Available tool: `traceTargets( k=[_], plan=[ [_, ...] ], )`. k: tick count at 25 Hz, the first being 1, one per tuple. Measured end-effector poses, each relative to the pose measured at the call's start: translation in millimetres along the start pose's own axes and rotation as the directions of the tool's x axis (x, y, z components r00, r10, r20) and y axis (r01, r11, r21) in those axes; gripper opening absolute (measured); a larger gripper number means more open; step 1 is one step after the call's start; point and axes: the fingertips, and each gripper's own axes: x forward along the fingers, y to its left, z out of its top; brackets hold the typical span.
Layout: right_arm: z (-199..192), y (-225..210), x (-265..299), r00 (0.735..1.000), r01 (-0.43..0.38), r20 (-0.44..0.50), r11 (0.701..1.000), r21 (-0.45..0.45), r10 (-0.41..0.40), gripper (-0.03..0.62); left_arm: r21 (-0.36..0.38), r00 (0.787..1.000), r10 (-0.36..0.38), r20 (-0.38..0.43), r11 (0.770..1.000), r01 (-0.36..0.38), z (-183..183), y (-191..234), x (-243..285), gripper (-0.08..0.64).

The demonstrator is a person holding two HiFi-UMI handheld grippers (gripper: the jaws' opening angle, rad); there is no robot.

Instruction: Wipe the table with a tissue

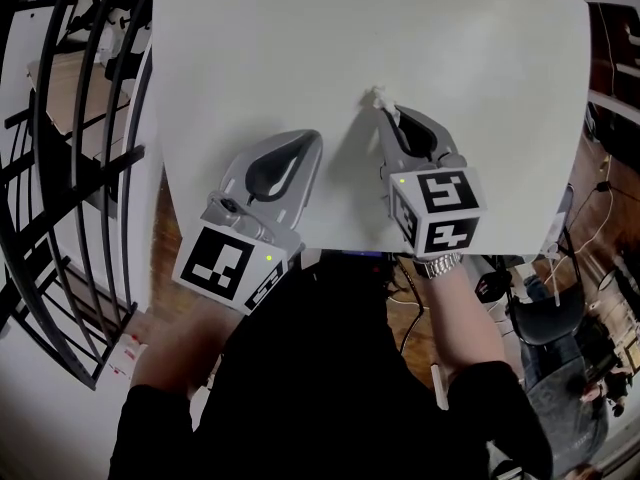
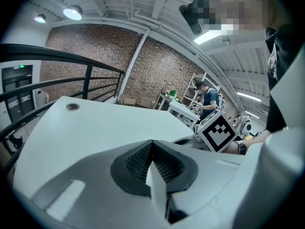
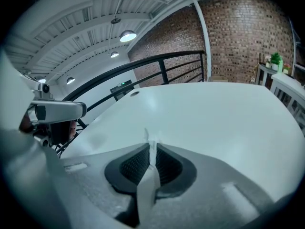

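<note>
Two grey grippers sit low over the near edge of the wide white table (image 1: 300,48), each held by the person standing against it. The right gripper (image 1: 393,116) has its jaws pinched together on a small crumpled white tissue (image 1: 380,96), and a twist of the paper pokes out past the tips, down at the table top near the middle. Its own camera shows the same: the dark ribbed pads (image 3: 167,168) are pressed on a thin white strip of tissue (image 3: 148,138), with bare table beyond. The left gripper (image 1: 300,148) lies just beside it, closer to the table's left edge, with its jaws brought together and nothing showing past their tips. Both black-and-white marker cubes (image 1: 440,208) hang off the table's near edge, and a metal wristwatch (image 1: 437,265) shows on the right wrist. A black metal railing (image 1: 80,118) curves along the left, and a red brick wall (image 3: 248,32) rises behind the table.
</note>
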Motion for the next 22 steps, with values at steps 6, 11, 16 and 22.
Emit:
traceTargets(
  k=[6,11,16,22],
  plan=[
    [5.8,11.6,-15.1,0.999,0.022,0.037,1.0,-0.008,-0.022,0.021,0.022,1.0,-0.013,0.02,1.0,0.012,4.9,-3.2,-14.4,0.015],
    [8.8,16.4,-33.1,0.996,0.05,0.068,0.999,-0.004,-0.05,0.021,0.046,0.999,-0.033,0.036,0.998,0.031,9.2,-10.6,-22.5,0.015],
    [12.5,22.8,-57.7,0.991,0.083,0.108,0.997,-0.003,-0.082,0.021,0.07,0.997,-0.06,0.054,0.996,0.057,12.6,-22.5,-31.6,0.015],
    [18.6,43.3,-88.5,0.977,0.121,0.176,0.993,-0.014,-0.117,0.021,0.11,0.991,-0.103,0.088,0.99,0.093,14.6,-34.5,-49.7,0.015]
  ],
)
